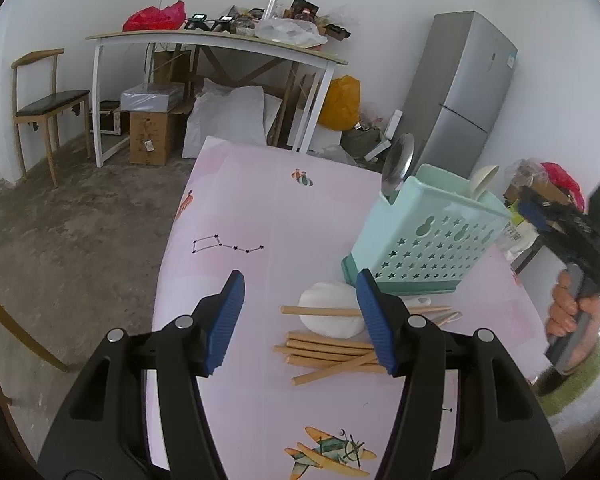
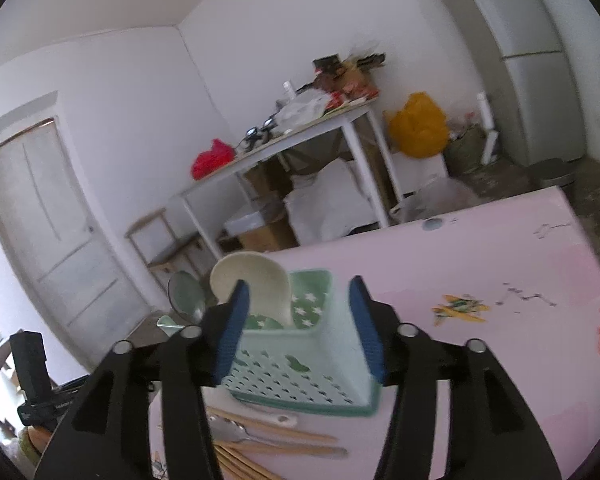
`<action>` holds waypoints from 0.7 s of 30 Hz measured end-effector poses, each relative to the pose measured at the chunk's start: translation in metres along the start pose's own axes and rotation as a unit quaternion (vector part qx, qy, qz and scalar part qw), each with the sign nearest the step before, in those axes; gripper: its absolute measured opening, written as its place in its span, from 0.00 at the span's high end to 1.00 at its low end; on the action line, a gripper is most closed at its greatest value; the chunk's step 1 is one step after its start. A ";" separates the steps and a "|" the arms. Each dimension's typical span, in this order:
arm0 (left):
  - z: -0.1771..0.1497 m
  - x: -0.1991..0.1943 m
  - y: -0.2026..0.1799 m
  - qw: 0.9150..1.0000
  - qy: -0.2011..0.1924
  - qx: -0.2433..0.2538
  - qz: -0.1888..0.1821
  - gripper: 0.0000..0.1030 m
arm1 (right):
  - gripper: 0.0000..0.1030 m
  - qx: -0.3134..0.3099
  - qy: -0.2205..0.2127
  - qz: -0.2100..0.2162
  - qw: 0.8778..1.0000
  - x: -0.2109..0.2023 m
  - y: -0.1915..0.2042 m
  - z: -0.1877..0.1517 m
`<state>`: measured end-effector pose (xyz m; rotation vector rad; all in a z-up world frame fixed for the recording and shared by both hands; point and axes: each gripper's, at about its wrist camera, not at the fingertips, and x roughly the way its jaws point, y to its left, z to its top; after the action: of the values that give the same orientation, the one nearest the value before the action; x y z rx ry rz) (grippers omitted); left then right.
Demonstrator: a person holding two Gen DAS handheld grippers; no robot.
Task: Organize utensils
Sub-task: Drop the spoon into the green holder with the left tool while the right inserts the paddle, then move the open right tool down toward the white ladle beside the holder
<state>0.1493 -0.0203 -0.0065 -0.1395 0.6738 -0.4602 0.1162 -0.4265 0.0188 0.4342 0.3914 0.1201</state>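
A mint-green perforated utensil holder (image 1: 428,236) (image 2: 308,360) stands on the pink table. In it stand a metal spoon (image 1: 398,160) (image 2: 186,294) and a cream spoon (image 1: 484,178) (image 2: 252,284). In front of the holder lie several wooden chopsticks (image 1: 332,352) (image 2: 268,436), a white ceramic spoon (image 1: 330,314) and a metal spoon (image 2: 228,432). My left gripper (image 1: 300,284) hangs open just above the chopstick pile, with nothing gripped. My right gripper (image 2: 299,286) is open over the holder, its left finger beside the cream spoon and not pressing it. A hand (image 1: 572,312) holds it at the right edge of the left wrist view.
The pink tablecloth (image 1: 260,208) carries printed aeroplanes and star patterns; its left edge drops to a concrete floor. Behind stand a cluttered white table (image 1: 220,40), a wooden chair (image 1: 48,104), boxes and bags, and a grey fridge (image 1: 460,92).
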 end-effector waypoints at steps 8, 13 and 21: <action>-0.009 0.003 -0.007 1.000 0.016 0.002 -0.011 0.48 | 0.45 0.023 -0.015 -0.018 0.999 -0.055 0.005 -0.025; -0.012 0.011 -0.019 0.998 0.035 0.002 -0.044 0.54 | 0.50 0.036 0.090 -0.009 0.995 -0.015 0.021 -0.066; -0.019 0.051 -0.034 0.993 0.090 0.005 -0.078 0.73 | 0.70 0.022 0.201 -0.017 0.979 0.060 0.043 -0.105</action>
<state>0.1600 -0.0732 -0.0409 -0.1435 0.8418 -0.6324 0.1291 -0.3351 -0.0707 0.4466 0.8005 0.1660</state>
